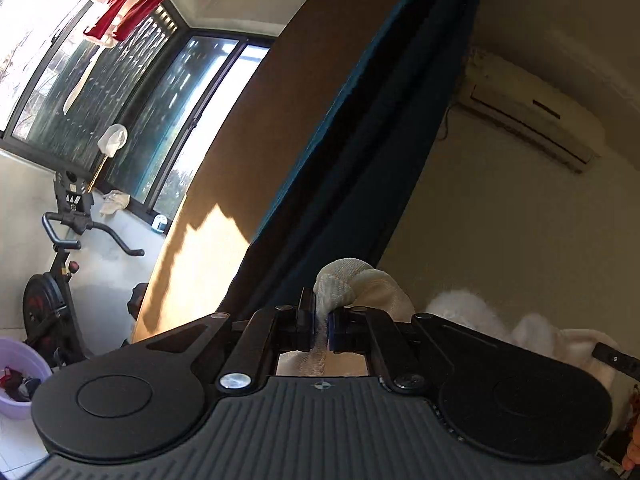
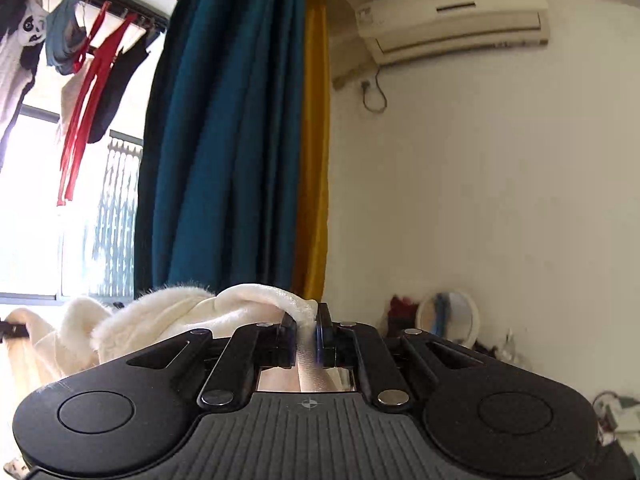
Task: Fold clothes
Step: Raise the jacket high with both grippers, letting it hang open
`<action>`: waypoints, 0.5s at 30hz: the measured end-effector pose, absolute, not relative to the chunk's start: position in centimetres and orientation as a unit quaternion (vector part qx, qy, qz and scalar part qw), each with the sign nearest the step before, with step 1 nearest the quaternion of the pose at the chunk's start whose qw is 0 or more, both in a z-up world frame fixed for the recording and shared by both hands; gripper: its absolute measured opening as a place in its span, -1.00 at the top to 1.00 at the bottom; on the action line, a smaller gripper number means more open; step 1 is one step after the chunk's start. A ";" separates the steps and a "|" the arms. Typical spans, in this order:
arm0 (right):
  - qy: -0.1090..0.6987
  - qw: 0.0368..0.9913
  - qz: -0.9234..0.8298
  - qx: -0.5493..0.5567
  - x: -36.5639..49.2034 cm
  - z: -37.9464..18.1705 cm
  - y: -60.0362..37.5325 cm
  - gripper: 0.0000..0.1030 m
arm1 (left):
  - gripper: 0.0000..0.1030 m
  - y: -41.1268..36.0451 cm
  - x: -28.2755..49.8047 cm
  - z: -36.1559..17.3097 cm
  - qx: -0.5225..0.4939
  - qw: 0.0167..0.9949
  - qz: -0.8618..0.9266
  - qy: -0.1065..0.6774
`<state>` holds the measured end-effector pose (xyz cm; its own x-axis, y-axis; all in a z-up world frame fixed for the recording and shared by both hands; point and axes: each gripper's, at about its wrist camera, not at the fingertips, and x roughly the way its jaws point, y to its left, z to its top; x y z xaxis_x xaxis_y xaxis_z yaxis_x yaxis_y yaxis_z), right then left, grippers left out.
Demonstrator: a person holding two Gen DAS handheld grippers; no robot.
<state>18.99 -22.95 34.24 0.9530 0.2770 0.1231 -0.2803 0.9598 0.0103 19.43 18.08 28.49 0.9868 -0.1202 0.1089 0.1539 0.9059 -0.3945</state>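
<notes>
A cream, fluffy garment [image 2: 168,316] hangs lifted between both grippers, high above the floor. In the left wrist view my left gripper [image 1: 320,332] is shut on a bunched cream edge of the garment [image 1: 352,284], and more fluffy cloth trails off to the right [image 1: 472,312]. In the right wrist view my right gripper [image 2: 306,336] is shut on a smooth cream fold [image 2: 308,372] that passes between its pads. The other gripper's black finger [image 2: 12,330] shows at the far left there, also on the cloth. Both grippers point roughly level toward the wall.
Teal curtain [image 2: 224,140] and yellow curtain [image 2: 314,140] hang ahead, beside a wall air conditioner [image 2: 452,16]. Laundry hangs on a line [image 2: 88,80] by the window. An exercise bike [image 1: 56,280] and a purple basin [image 1: 20,380] stand at left; a round mirror [image 2: 448,316] sits at right.
</notes>
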 end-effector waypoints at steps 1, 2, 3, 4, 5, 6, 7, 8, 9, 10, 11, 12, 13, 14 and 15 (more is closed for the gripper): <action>-0.069 0.988 0.139 0.012 18.4 35.0 -23.0 0.85 | 0.89 18.0 19.3 29.1 -0.203 0.974 -0.082 -0.055; -0.081 0.988 0.133 0.010 17.6 35.7 -23.0 0.85 | 0.89 17.9 19.1 29.8 -0.201 0.973 -0.094 -0.068; -0.094 0.988 0.125 0.007 16.8 36.4 -22.9 0.85 | 0.89 17.8 19.0 30.5 -0.199 0.971 -0.106 -0.082; -0.107 0.987 0.119 0.009 15.8 37.0 -22.9 0.85 | 0.89 17.6 18.8 31.1 -0.197 0.969 -0.117 -0.095; -0.118 0.986 0.114 0.013 14.9 37.6 -22.9 0.85 | 0.89 17.5 18.7 31.7 -0.194 0.966 -0.129 -0.107; -0.129 0.986 0.108 0.017 13.9 38.2 -23.0 0.85 | 0.89 17.2 18.7 31.9 -0.192 0.964 -0.142 -0.114; -0.136 0.985 0.101 0.017 12.9 38.8 -22.9 0.85 | 0.89 16.9 18.6 32.1 -0.190 0.962 -0.154 -0.120; -0.138 0.986 0.093 0.016 12.0 39.1 -22.9 0.85 | 0.89 16.6 18.6 32.2 -0.189 0.959 -0.168 -0.126; -0.140 0.986 0.085 0.015 11.1 39.4 -22.8 0.85 | 0.89 16.2 18.9 32.1 -0.192 0.955 -0.189 -0.125; -0.137 0.987 0.077 0.016 10.2 39.6 -22.7 0.85 | 0.89 15.9 19.1 32.0 -0.196 0.950 -0.209 -0.125; -0.134 0.988 0.068 0.018 9.2 39.9 -22.7 0.85 | 0.89 15.5 19.3 31.8 -0.200 0.944 -0.231 -0.124; -0.130 0.990 0.059 0.017 8.4 39.9 -22.5 0.85 | 0.89 14.8 19.4 31.7 -0.203 0.938 -0.255 -0.123; -0.126 0.991 0.050 0.016 7.7 39.8 -22.3 0.85 | 0.89 14.2 19.6 31.5 -0.204 0.932 -0.274 -0.122; -0.124 0.992 0.039 0.006 6.8 39.7 -22.0 0.85 | 0.89 13.5 19.8 31.3 -0.204 0.926 -0.293 -0.121; -0.122 0.992 0.026 -0.006 6.0 39.5 -21.6 0.85 | 0.89 12.6 20.1 31.1 -0.202 0.920 -0.312 -0.124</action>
